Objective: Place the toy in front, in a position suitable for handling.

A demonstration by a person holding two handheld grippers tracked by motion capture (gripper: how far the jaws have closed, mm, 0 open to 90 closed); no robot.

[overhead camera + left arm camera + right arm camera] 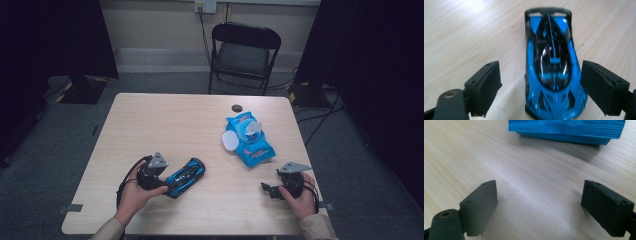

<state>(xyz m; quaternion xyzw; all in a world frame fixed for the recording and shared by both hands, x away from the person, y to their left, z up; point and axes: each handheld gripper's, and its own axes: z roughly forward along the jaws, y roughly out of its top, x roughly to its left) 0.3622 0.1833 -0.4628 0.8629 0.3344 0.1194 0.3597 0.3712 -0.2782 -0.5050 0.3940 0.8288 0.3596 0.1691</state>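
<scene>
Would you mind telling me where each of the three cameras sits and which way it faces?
High view: above the person's side, looking forward and down at the table; both forearms show.
Left gripper view: rides the left hand-held gripper, looking along its open jaws at the blue toy car.
Right gripper view: rides the right hand-held gripper, facing the blue wipes pack.
Shared: car and pack also appear from above.

Glossy blue plastic toy car [552, 70] on a smooth, matt pale wood-grain table [165, 125].

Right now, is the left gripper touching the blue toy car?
Apart. In the left gripper view the toy car lies between the open jaws of the left gripper, with bare table showing beside the left pad and a slim gap at the other.
</scene>
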